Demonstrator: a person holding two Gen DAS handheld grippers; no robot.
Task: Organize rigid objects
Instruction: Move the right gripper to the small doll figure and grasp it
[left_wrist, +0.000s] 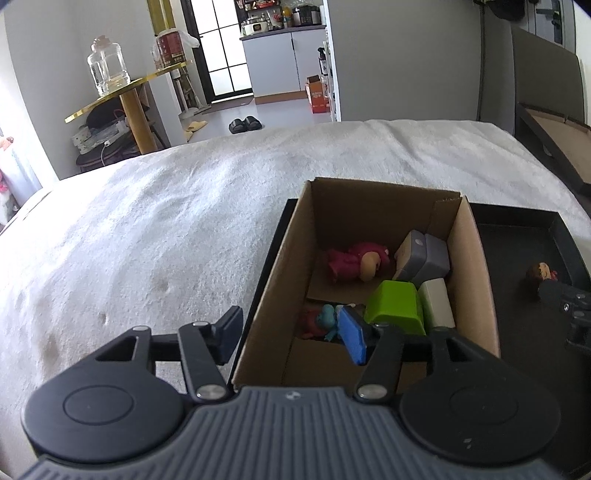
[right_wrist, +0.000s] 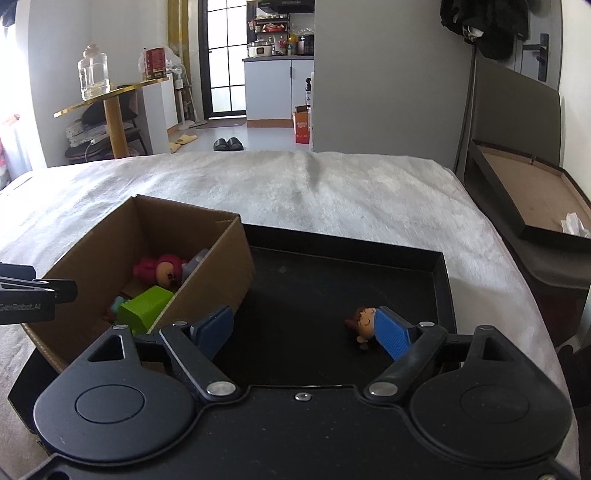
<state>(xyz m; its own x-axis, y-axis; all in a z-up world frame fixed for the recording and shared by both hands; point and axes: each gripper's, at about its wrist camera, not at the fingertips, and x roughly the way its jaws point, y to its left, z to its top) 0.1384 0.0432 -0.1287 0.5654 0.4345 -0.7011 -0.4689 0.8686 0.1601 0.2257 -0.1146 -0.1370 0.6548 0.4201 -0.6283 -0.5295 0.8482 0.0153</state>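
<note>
Left gripper (left_wrist: 295, 332) sat over the near left wall of the cardboard box (left_wrist: 258, 295), jaws partly open, nothing between them: one finger outside the box, the other inside by the green block (left_wrist: 395, 306). Right gripper (right_wrist: 306, 328) hung low over the black tray (right_wrist: 441, 280), jaws wide apart and holding nothing. Its right pad (right_wrist: 391, 332) was just beside the small brown-haired figure (right_wrist: 364, 323), which lay on its side on the tray floor toward the tray's right edge; couldn't tell if the pad touched it.

Tray and box both sat on the white bed (right_wrist: 332, 192), at its near edge. The box stood in the tray's left part. Inside the box, near end: a blue-and-red figure (left_wrist: 321, 321), the green block, a white block (left_wrist: 437, 302). Farther in: a pink figure (left_wrist: 354, 260) lying down and a grey-and-beige block (left_wrist: 424, 258) against the right wall.

Beyond the bed's far edge: black slippers (right_wrist: 228, 143) on the floor and a glass jar (right_wrist: 93, 75) on a gold side table (right_wrist: 110, 98).
</note>
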